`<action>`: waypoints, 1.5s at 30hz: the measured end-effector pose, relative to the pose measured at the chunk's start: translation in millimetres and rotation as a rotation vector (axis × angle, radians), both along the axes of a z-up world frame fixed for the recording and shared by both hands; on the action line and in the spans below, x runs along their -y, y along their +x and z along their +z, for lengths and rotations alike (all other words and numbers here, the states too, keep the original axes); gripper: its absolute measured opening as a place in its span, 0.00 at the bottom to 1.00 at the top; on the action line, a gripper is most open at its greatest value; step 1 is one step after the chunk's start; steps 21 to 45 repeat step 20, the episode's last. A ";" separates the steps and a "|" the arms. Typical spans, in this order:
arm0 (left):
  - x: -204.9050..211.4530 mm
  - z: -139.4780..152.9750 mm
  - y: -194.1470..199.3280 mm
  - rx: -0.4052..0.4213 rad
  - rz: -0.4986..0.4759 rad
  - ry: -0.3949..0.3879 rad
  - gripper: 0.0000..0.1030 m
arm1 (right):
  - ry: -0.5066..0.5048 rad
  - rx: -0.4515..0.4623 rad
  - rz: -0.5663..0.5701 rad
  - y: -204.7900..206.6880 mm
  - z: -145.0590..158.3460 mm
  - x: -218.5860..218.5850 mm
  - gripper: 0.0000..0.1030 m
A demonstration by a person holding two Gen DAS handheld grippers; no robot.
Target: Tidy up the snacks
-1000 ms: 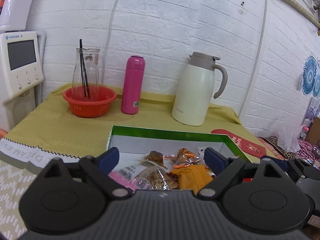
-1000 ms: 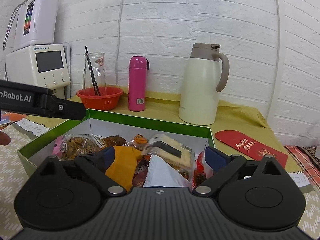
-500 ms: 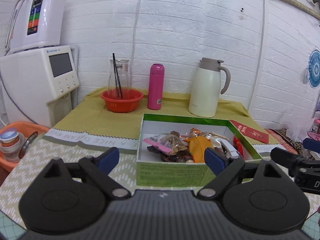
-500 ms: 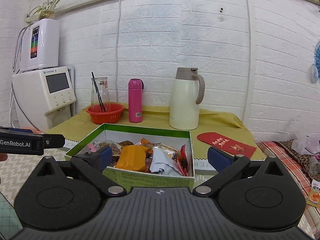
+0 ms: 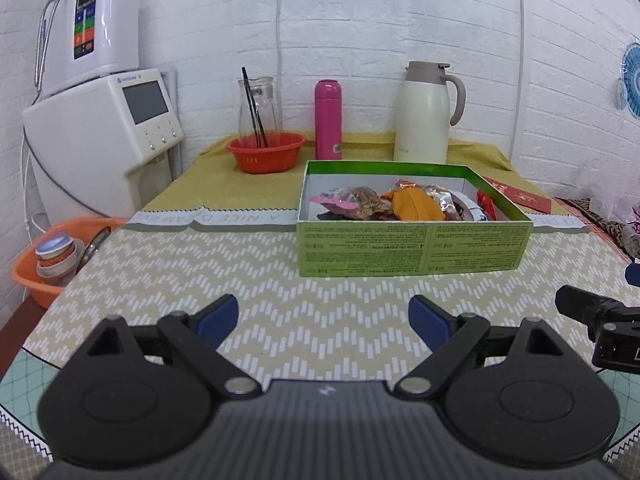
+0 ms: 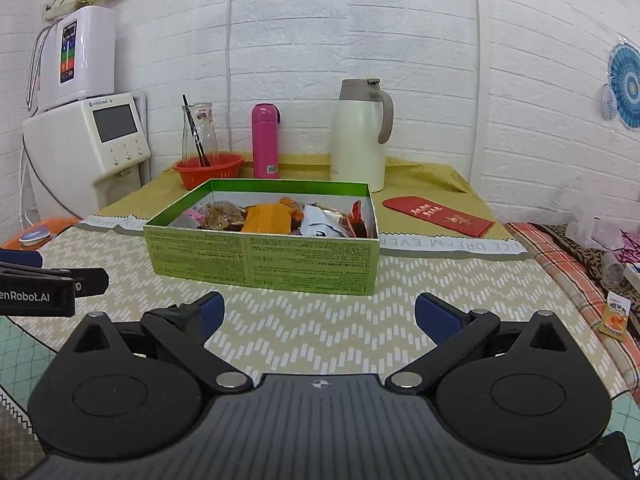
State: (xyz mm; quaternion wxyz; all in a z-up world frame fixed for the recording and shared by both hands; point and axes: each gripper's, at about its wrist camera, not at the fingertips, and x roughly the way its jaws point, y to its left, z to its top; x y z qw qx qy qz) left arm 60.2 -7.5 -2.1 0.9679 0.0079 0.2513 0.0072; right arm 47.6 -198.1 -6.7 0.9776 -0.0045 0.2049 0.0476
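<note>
both the left gripper point(image 5: 323, 319) and right gripper point(image 6: 319, 316) hung empty with jaws spread wide, near side of the green box point(image 6: 264, 254) already heaped with snacks point(image 6: 280, 218), so any careless dip in risked snagging a wrapper and spilling the loose pile.

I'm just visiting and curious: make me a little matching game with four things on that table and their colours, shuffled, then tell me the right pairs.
Things:
1. snack box
2. slim bottle
3. big jug
4. small basket

Colours:
A. cream
B. orange-red
C. green
D. pink

Pairs: 1-C, 2-D, 3-A, 4-B
</note>
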 end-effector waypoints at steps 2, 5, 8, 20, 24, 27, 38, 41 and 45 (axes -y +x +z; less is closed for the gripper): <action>0.9 -1.9 -0.5 -0.005 0.005 0.010 0.88 | -0.002 -0.007 -0.009 -2.3 -3.2 1.9 1.00; 1.7 -3.1 0.2 -0.010 0.014 0.020 0.88 | -0.003 -0.011 -0.015 -1.6 -5.4 3.0 1.00; 2.9 -4.4 1.5 -0.016 0.012 0.027 0.88 | -0.014 -0.014 -0.022 0.0 -7.4 3.5 1.00; 3.4 -11.5 11.1 -0.034 0.008 0.036 0.88 | -0.027 -0.029 -0.026 9.1 -11.4 2.9 1.00; 3.4 -11.5 11.1 -0.034 0.008 0.036 0.88 | -0.027 -0.029 -0.026 9.1 -11.4 2.9 1.00; 3.4 -11.5 11.1 -0.034 0.008 0.036 0.88 | -0.027 -0.029 -0.026 9.1 -11.4 2.9 1.00; 3.4 -11.5 11.1 -0.034 0.008 0.036 0.88 | -0.027 -0.029 -0.026 9.1 -11.4 2.9 1.00; 3.4 -11.5 11.1 -0.034 0.008 0.036 0.88 | -0.027 -0.029 -0.026 9.1 -11.4 2.9 1.00; 3.4 -11.5 11.1 -0.034 0.008 0.036 0.88 | -0.027 -0.029 -0.026 9.1 -11.4 2.9 1.00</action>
